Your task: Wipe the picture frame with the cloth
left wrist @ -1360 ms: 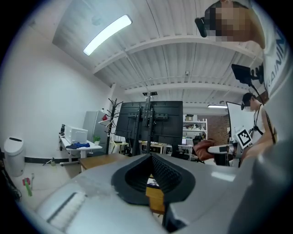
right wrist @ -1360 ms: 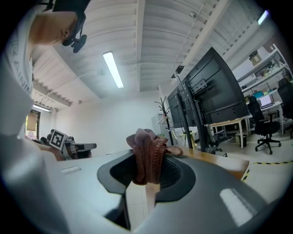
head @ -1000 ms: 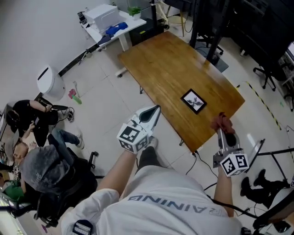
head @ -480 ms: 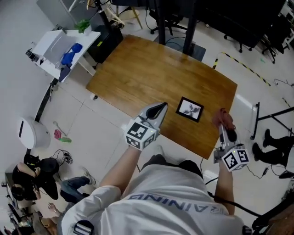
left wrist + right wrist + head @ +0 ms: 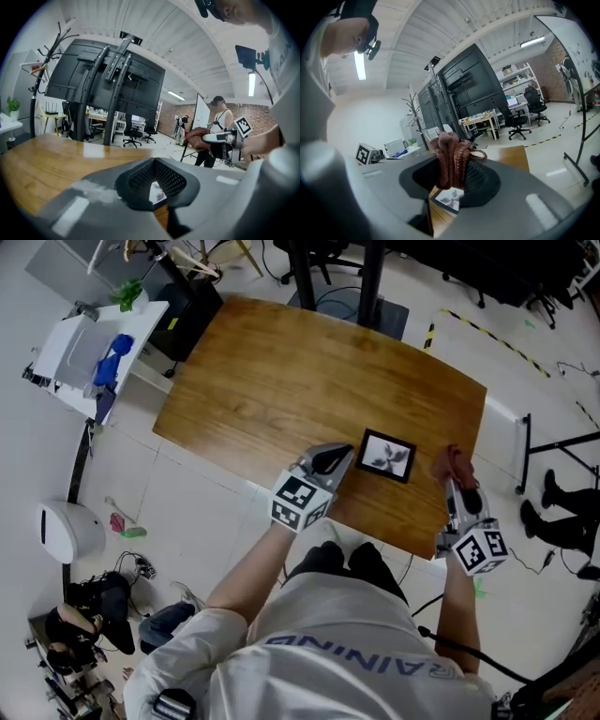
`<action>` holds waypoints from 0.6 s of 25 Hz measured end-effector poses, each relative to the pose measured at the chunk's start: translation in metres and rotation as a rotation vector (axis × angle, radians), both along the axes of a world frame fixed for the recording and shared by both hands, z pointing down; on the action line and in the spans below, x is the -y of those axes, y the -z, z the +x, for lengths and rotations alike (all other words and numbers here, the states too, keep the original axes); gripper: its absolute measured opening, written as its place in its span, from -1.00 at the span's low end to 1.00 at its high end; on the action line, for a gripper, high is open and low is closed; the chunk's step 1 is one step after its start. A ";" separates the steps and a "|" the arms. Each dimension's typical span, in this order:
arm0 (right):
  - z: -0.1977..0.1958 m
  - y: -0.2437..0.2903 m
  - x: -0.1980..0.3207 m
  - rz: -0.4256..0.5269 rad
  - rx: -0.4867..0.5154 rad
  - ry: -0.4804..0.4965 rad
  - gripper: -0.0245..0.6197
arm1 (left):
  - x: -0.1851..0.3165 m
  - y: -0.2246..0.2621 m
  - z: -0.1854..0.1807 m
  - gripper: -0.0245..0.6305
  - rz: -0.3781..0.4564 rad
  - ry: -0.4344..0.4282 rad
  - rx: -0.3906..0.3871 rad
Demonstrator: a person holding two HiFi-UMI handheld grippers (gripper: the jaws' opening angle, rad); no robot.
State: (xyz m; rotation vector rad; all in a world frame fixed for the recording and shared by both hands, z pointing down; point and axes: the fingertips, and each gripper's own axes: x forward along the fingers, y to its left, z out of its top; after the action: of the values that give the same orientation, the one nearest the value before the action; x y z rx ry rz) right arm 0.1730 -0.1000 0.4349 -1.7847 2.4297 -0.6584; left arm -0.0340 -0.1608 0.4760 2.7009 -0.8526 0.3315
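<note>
A small black picture frame [image 5: 386, 456] with a white print lies flat near the front edge of the wooden table [image 5: 281, 381]. My left gripper [image 5: 333, 459] hovers over the table just left of the frame, its jaws closed to a point and empty. In the left gripper view the frame [image 5: 157, 193] shows below the left gripper [image 5: 156, 177]. My right gripper [image 5: 456, 486] is shut on a reddish-brown cloth [image 5: 454, 465], just right of the frame at the table's front right corner. In the right gripper view the cloth [image 5: 452, 157] stands bunched up above the frame [image 5: 450, 198].
A white side desk [image 5: 80, 343] carrying a blue object stands left of the table. A black stand post [image 5: 370, 277] rises behind the table's far edge. A white round bin [image 5: 58, 531] sits on the floor at the left, and a tripod leg [image 5: 521, 451] at the right.
The head view has swung round over the table. Both grippers have moved in beside the frame: the left one from beyond the table's edge to just left of it, the right one still gripping the cloth.
</note>
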 end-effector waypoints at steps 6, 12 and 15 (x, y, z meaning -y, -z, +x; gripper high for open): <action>-0.020 -0.027 0.030 -0.047 0.025 0.046 -0.57 | 0.009 -0.060 0.002 -0.91 -0.119 -0.032 0.066; -0.031 -0.056 0.043 -0.091 0.049 0.081 -0.57 | 0.002 -0.118 0.019 -0.91 -0.198 -0.064 0.169; -0.037 -0.063 0.047 -0.103 0.054 0.106 -0.57 | -0.001 -0.139 0.022 -0.91 -0.218 -0.069 0.211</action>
State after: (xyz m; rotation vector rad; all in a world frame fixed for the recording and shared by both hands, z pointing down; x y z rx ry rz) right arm 0.1358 -0.1474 0.4983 -1.6577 2.5123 -0.8447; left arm -0.0124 -0.1599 0.6149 2.5260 -0.7308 0.6925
